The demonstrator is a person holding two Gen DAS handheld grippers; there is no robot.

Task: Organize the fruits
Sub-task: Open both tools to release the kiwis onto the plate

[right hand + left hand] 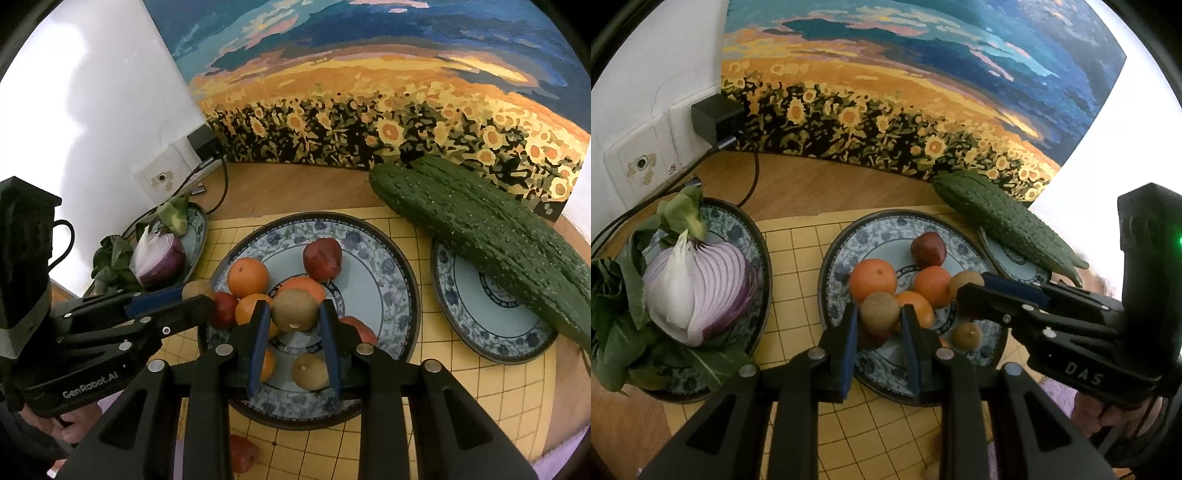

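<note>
Here each gripper carries a brown longan over the middle plate (373,236): the left gripper (879,314) and the right gripper (295,314) are both clamped on one. Next, I judge, comes lowering and releasing among the oranges (247,277).

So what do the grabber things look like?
Both are black, with silver rivets and blue pads on the fingers. The left gripper has "GenRobot.AI" printed in white on its side, and a black cable loop. The right gripper says "DAS" and shows a small green light.
</note>
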